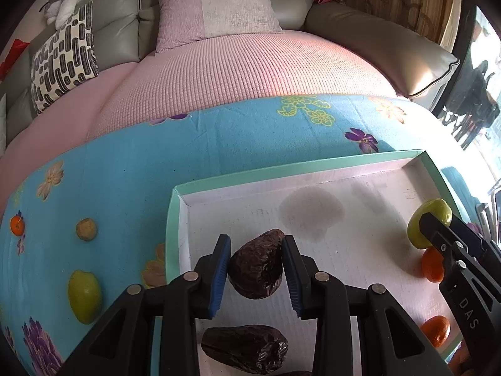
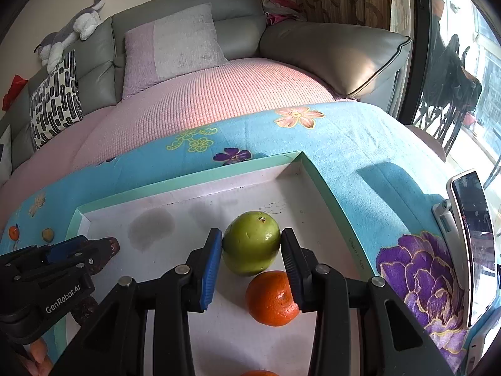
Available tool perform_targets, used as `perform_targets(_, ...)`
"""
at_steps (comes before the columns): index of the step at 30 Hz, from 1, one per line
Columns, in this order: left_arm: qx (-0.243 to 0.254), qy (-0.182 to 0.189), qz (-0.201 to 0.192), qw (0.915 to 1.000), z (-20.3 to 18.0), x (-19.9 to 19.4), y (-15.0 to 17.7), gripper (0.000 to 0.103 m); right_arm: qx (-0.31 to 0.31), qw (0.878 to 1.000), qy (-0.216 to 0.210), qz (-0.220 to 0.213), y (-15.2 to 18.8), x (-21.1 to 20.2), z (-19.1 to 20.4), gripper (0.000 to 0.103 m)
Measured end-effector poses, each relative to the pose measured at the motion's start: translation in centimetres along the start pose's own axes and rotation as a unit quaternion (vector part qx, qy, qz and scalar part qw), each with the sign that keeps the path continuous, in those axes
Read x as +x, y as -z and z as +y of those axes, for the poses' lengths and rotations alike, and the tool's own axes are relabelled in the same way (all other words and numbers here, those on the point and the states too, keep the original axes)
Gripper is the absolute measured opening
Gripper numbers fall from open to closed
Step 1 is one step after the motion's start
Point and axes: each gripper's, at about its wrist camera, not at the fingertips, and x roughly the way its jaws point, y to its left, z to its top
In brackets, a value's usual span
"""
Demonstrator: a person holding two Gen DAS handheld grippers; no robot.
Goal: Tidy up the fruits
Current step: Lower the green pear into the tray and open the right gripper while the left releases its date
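We see our left gripper (image 1: 256, 277) with its fingers on either side of a dark brown, wrinkled avocado (image 1: 256, 264) inside the white tray (image 1: 360, 185) with its mint-green rim; the blue pads sit just at the fruit's flanks, and we cannot tell whether they press it or only flank it. Our right gripper (image 2: 252, 261) stands the same way around a smooth green round fruit (image 2: 251, 243), close at both sides, grip uncertain.

Counting in the tray: two dark avocados in the left wrist view, the second one (image 1: 245, 349) nearer the camera than the flanked one; one green round fruit; two oranges in that view, one (image 1: 433, 264) just behind the right gripper and one (image 1: 435, 330) nearer the tray's front. In the right wrist view an orange (image 2: 271, 297) touches the green fruit's near side.

Only the left wrist view shows what lies on the blue flowered blanket (image 1: 125, 163) left of the tray: a small orange (image 1: 17, 225), a brownish round fruit (image 1: 86, 229) and a yellow-green oval fruit (image 1: 84, 296).

Only the right wrist view shows a phone on a stand (image 2: 469, 244), right of the tray.
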Motion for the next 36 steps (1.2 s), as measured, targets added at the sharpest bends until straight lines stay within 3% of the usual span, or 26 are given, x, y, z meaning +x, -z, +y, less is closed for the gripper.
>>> perform_targets(8, -0.01, 0.001, 0.021, 0.9997, 0.2, 1.2, 0.7, 0.035, -0.006, 1.0, 0.002, 0.0, 0.1, 0.1, 0.1, 0.04)
perform_targets(20, -0.011, 0.008, 0.02, 0.9997, 0.3, 0.5, 1.0, 0.036, -0.009, 1.0, 0.002, 0.003, 0.1, 0.0, 0.2, 0.041)
perform_targets(28, -0.007, 0.015, 0.006, 0.9998, 0.1, -1.5, 0.9, 0.037, -0.016, 1.0, 0.004, 0.005, 0.1, -0.1, 0.5, 0.041)
perform_targets(36, -0.013, 0.015, -0.017, 0.9997, 1.1, -3.9, 1.4, 0.037, -0.018, 1.0, -0.004, -0.02, -0.6, -2.3, 0.6, 0.041)
